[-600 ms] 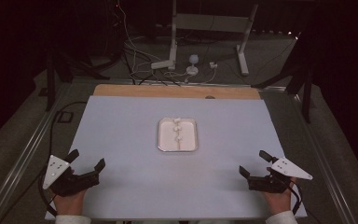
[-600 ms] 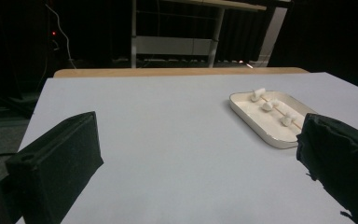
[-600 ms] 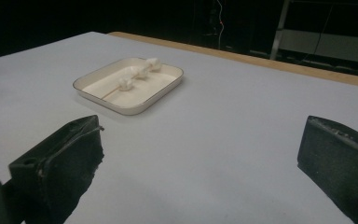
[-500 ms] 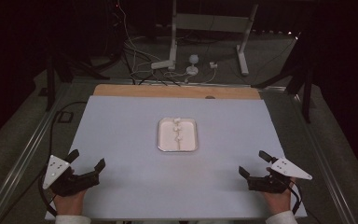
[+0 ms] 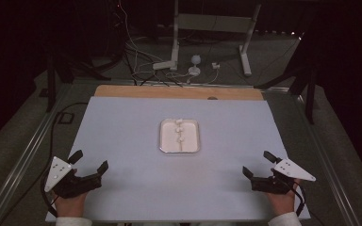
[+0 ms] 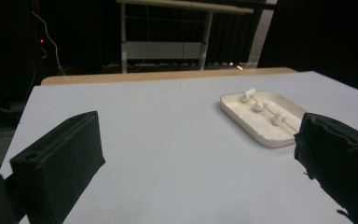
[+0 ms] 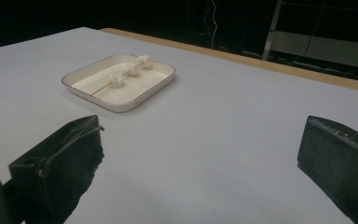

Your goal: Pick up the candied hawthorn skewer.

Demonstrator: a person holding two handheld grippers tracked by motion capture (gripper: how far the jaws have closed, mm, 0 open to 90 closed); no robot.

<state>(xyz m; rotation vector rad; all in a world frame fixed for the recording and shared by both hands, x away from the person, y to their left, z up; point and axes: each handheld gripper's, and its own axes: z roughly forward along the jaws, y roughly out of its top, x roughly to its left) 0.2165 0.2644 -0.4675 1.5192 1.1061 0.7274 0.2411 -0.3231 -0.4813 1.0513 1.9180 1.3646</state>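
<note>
A white rectangular tray lies in the middle of the pale table. Inside it a thin skewer carries three white marshmallows. My left gripper rests at the near left corner, open and holding nothing. At the near right corner my right gripper is open and holds nothing too. The left gripper view has the tray ahead to the right, with the marshmallows on it. From the right gripper, the tray and its marshmallows sit ahead to the left. Both grippers are far from the tray.
A wooden strip runs along the table's far edge. Beyond it are a white stand, cables and small white objects on the floor. Metal rails flank the table.
</note>
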